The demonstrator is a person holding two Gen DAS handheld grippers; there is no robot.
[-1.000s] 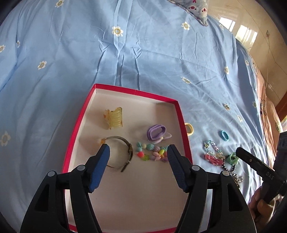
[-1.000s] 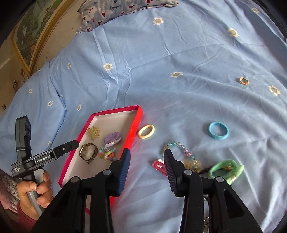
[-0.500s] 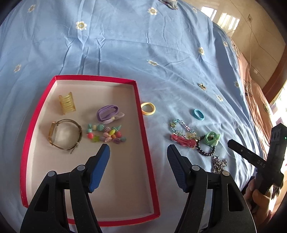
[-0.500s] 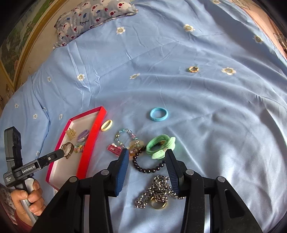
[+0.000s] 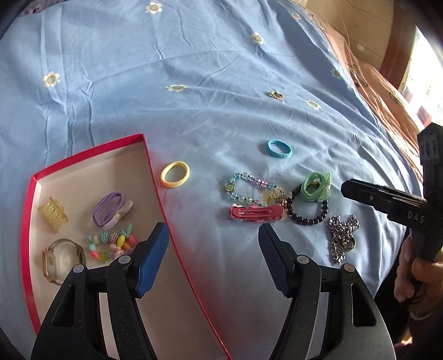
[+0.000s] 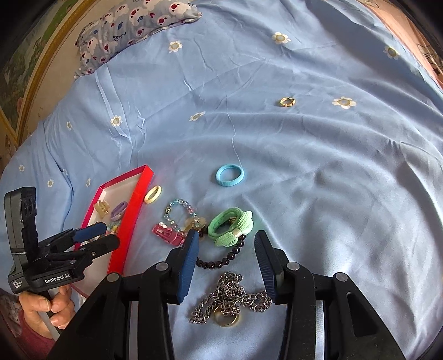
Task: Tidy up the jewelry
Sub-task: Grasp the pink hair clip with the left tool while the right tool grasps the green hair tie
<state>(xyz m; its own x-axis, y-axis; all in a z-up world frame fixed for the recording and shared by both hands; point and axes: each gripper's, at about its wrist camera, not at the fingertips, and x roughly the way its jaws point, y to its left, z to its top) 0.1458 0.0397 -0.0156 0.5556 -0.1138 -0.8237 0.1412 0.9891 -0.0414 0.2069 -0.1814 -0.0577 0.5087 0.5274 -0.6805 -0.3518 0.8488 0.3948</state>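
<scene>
Blue bedsheet (image 6: 304,171) with daisy print covers the bed; patterned pillow (image 6: 133,25) at its far left corner. Red-rimmed box (image 5: 155,177) sits on the sheet near the left edge, white floor, holding a yellow claw clip (image 5: 53,217), a purple hair tie (image 5: 110,209), a multicolour bead bracelet (image 5: 112,245) and a gold watch (image 5: 62,259). Left gripper (image 5: 212,241) hangs over the box's right rim, jaws wide, nothing between them, one blue pad over the box floor and the other over bare sheet. Right gripper (image 6: 226,249) is half open, empty, pads either side of the jewelry cluster without touching it; the silver chain (image 6: 229,299) with a gold ring on it lies between its arms, and the dark bead bracelet (image 6: 221,259) and the green bow hair tie (image 6: 231,227) lie just ahead, the tie resting on the bracelet. Left of those, a pink snap clip (image 5: 256,213) touches a clear pastel bead bracelet (image 5: 249,188). Cream hair ring (image 5: 175,174) lies just outside the box's right rim. Blue hair ring (image 5: 279,148) sits apart, farther up the sheet. Small gold ring (image 6: 286,101) well apart toward the far edge. A hand (image 6: 47,307) grips the left tool's handle.
</scene>
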